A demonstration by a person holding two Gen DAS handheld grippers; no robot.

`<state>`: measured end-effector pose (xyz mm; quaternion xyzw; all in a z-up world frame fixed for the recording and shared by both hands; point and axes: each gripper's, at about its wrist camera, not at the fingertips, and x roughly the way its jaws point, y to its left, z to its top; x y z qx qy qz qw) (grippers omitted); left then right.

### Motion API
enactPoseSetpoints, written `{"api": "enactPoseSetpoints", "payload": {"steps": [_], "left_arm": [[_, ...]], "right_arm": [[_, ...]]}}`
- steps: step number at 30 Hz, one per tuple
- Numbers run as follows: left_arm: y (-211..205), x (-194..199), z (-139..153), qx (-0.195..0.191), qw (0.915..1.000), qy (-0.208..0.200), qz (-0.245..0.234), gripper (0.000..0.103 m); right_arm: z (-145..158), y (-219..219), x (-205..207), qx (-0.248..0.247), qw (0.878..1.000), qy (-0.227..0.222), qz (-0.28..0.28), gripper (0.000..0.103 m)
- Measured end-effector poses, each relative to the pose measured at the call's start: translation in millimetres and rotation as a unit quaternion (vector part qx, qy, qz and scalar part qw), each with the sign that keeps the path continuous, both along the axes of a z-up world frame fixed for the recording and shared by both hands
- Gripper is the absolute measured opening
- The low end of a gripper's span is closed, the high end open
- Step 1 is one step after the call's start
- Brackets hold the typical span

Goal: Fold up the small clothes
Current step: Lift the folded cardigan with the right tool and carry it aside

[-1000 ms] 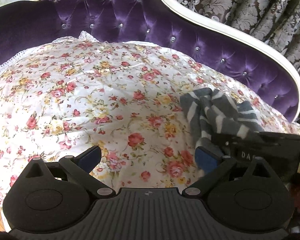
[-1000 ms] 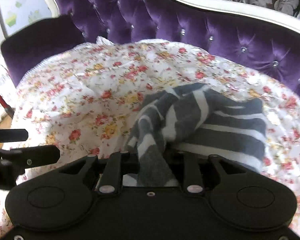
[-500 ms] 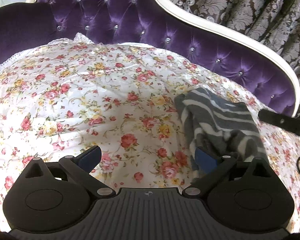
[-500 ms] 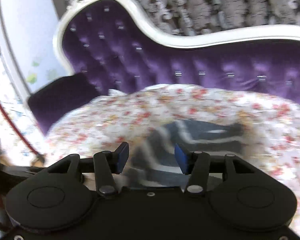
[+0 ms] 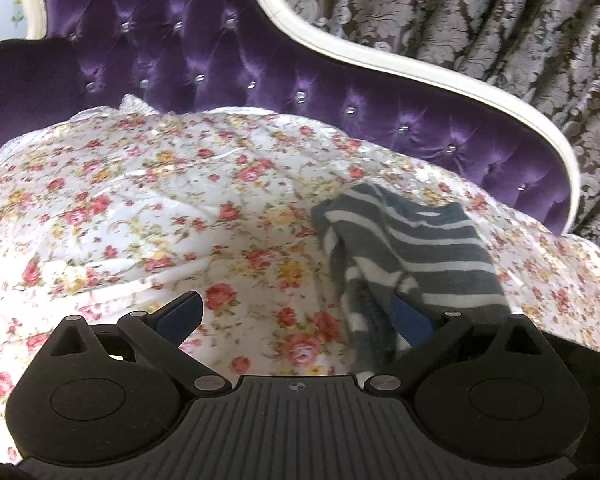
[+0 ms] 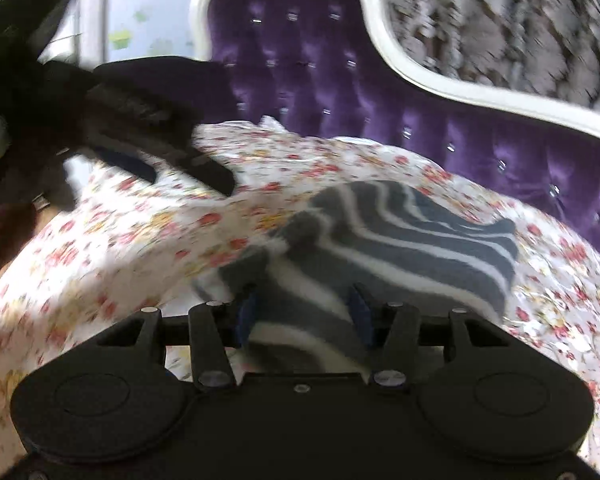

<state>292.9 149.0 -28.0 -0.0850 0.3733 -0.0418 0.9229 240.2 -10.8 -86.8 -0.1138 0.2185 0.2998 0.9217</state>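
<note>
Striped garment (image 5: 416,248): soft knit cloth, fuzzy matt, grey and white. Floral cover (image 5: 140,208): thin smooth cloth, slightly crinkled, faint sheen. Sofa back (image 5: 260,68): purple tufted velvet, shiny, with glinting studs; its frame (image 5: 420,70) glossy white. Curtain (image 5: 480,20): woven damask cloth. Left gripper (image 5: 296,314) body: matt black plastic, ribbed.

The left gripper (image 5: 296,312) stands wide open over a floral sheet (image 5: 140,208). A grey-and-white striped garment (image 5: 412,248) lies bunched on the sheet, its near edge draped against the gripper's right finger (image 5: 414,318). Behind rise a purple tufted sofa back (image 5: 260,64) and a patterned curtain (image 5: 480,20).
</note>
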Motion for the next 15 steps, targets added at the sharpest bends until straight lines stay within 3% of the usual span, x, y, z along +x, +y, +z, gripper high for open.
{"api": "enactPoseSetpoints", "payload": {"steps": [4, 9, 13, 15], "left_arm": [[-19, -1, -3, 0.004, 0.9993, -0.019, -0.033, 0.101], [-48, 3, -10, 0.041, 0.9964, -0.038, -0.064, 0.101], [-51, 16, -29, 0.079, 0.9963, 0.005, -0.034, 0.101], [-36, 22, -40, 0.041, 0.9983, 0.035, -0.02, 0.101]], "right_arm": [[-4, -2, -3, -0.011, 1.0, 0.0, 0.008, 0.058], [-8, -3, -9, -0.012, 1.0, 0.001, 0.019, 0.058], [-2, -18, -11, 0.009, 1.0, 0.008, 0.019, 0.058], [4, -32, -12, 0.027, 1.0, 0.012, 0.01, 0.058]]}}
